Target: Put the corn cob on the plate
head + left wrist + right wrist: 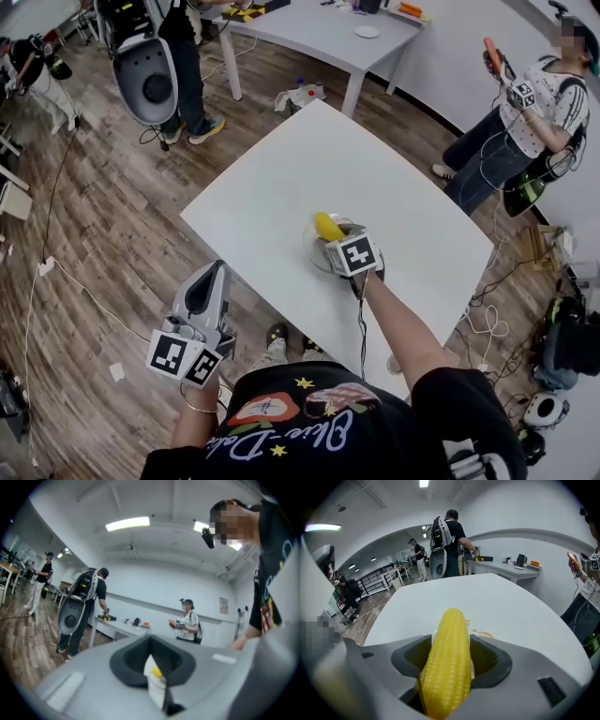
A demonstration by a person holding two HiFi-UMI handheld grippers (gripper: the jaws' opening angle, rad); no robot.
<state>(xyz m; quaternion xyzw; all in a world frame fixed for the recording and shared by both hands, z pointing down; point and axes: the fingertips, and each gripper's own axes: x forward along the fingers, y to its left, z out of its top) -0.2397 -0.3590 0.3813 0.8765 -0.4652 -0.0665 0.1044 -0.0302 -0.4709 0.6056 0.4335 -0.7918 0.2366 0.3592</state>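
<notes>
A yellow corn cob (327,226) (450,663) sits lengthwise between the jaws of my right gripper (336,236) (450,654), which is shut on it. It hangs just over a pale, glassy plate (311,251) near the front of the white table (281,178). In the right gripper view only a sliver of the plate (482,633) shows past the cob. My left gripper (214,277) (152,667) is held low, off the table's left front edge. Its jaws are together with nothing in them.
A person (525,122) holding grippers stands beyond the table's far right corner. Another person with a backpack device (150,75) stands at a second white table (319,33) behind. Cables and bags (562,347) lie on the wood floor to the right.
</notes>
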